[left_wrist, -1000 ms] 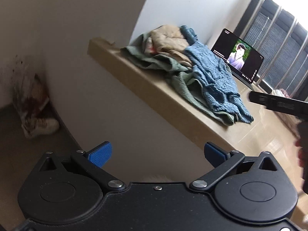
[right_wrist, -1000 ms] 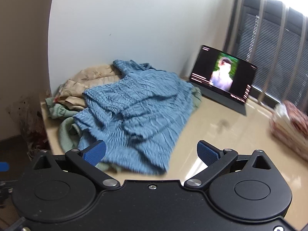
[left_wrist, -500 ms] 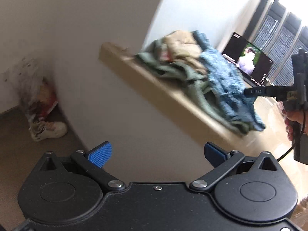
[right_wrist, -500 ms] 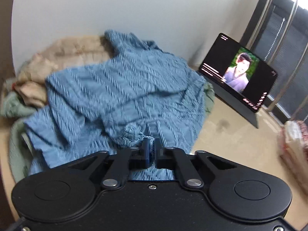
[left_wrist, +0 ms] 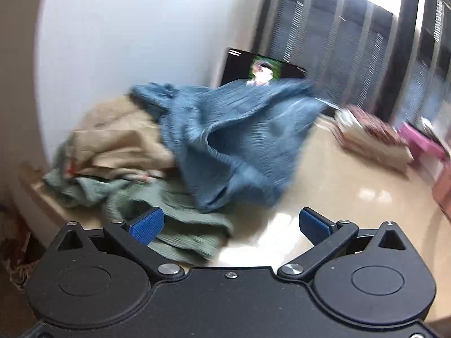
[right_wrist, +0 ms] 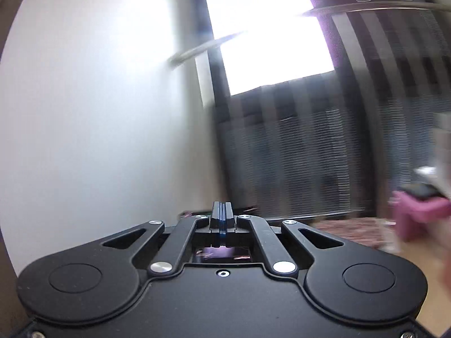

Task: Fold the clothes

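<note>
Beige glossy tabletop against white wall. Tablet propped upright at back, screen lit, video playing. Dark slatted blinds behind, bright window above. Pink box at right, blurred.

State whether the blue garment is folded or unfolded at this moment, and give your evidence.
Unfolded. The blue garment is pulled up in a loose, rumpled sheet, stretched toward the tablet, one end on the clothes pile.

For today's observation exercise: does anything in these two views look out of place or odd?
Yes. The blue garment is stretched up off the clothes pile, one edge lifted across the tablet screen. The right gripper is shut, but its view shows no cloth.
</note>
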The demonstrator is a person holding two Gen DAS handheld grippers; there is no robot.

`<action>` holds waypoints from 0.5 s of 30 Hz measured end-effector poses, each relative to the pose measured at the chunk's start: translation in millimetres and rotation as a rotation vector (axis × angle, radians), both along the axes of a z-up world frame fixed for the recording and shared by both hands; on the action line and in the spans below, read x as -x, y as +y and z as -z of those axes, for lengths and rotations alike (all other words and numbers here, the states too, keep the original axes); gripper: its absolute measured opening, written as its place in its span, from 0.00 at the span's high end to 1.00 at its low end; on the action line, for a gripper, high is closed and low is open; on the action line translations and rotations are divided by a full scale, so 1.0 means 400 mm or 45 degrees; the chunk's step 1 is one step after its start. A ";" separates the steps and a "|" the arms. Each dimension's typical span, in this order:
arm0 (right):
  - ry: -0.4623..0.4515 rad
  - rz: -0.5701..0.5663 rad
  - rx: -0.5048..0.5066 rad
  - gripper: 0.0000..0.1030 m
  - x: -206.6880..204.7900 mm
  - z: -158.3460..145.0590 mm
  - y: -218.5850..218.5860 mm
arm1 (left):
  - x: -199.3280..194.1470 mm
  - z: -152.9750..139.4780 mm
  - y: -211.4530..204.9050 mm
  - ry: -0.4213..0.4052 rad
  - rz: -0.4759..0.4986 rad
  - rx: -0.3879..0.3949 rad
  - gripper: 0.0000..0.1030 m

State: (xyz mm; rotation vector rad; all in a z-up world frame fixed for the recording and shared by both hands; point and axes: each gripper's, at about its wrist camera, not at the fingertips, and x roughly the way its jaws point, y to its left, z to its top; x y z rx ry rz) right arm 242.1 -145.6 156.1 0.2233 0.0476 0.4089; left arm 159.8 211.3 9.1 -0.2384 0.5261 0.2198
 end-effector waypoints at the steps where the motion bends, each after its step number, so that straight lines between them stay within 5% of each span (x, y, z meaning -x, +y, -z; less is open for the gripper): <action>1: 0.052 0.024 0.018 1.00 0.018 0.013 -0.058 | -0.010 0.010 -0.028 0.017 0.014 -0.028 0.00; 5: 0.388 0.077 0.175 0.92 0.049 0.140 -0.196 | -0.060 0.031 -0.069 0.066 -0.046 -0.105 0.00; 6: 0.457 0.060 0.187 0.86 0.053 0.177 -0.204 | -0.076 0.033 -0.067 0.078 -0.080 -0.120 0.00; 7: 0.513 0.032 0.194 0.67 0.057 0.212 -0.204 | -0.097 0.033 -0.062 0.087 -0.123 -0.143 0.00; 8: 0.547 0.001 0.205 0.49 0.061 0.243 -0.196 | -0.115 0.033 -0.053 0.096 -0.157 -0.166 0.00; 9: 0.560 -0.030 0.218 0.44 0.062 0.267 -0.178 | -0.145 0.032 -0.043 0.111 -0.199 -0.197 0.00; 15: 0.537 -0.249 0.351 0.30 0.022 0.312 0.037 | -0.310 0.058 0.028 0.227 -0.268 -0.294 0.02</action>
